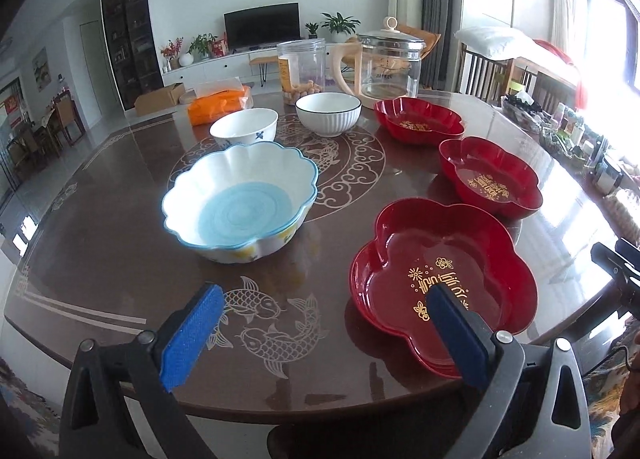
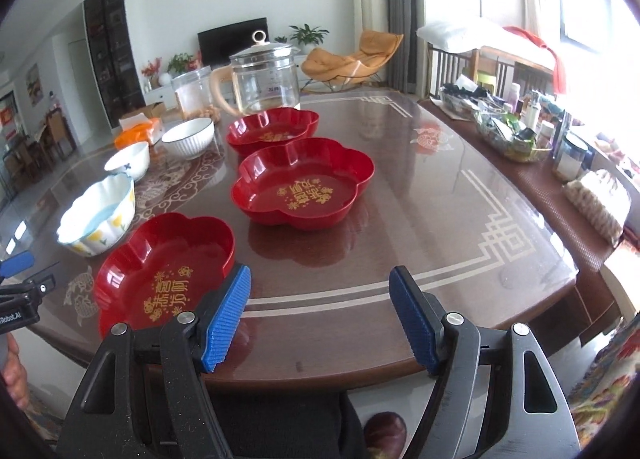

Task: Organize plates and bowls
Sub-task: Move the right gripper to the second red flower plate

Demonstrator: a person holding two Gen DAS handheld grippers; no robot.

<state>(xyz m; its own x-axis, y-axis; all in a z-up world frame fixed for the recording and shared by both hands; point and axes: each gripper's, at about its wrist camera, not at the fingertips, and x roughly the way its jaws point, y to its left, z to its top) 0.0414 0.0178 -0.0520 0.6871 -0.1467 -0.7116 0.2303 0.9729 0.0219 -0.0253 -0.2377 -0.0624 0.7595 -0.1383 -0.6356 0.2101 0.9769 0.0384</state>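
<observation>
Your left gripper [image 1: 324, 307] hangs over the near edge of the glossy brown table with pale fish and cloud inlay [image 1: 120, 259], its blue-padded jaws spread wide and nothing between them. Its right-hand pad overlaps the nearest red flower-shaped plastic plate with gold lettering [image 1: 444, 255] in the view, but you cannot tell from here whether it touches the plate.

Your right gripper [image 2: 320, 299] also stands with its jaws apart and empty, above bare table near the front edge. Its left-hand pad sits just beside the rim of that same nearest red plate [image 2: 164, 263].

The three red plates lie in a row running away from you: the nearest one, a second red flower-shaped plate [image 2: 304, 187] behind it, and a third [image 2: 274, 127] farther back, each apart from the next.

To the left of them you have the bowls: a large white scalloped bowl with a blue rim and pale blue inside [image 1: 240, 195], then a small white bowl with a blue mark [image 1: 244, 127] just behind it, and a white ribbed bowl with a dark rim [image 1: 328, 113] farther right.

Behind the bowls stand a clear plastic jar [image 1: 302, 67], a glass kettle with a cream handle [image 1: 390, 63] and an orange packet [image 1: 218, 103].
</observation>
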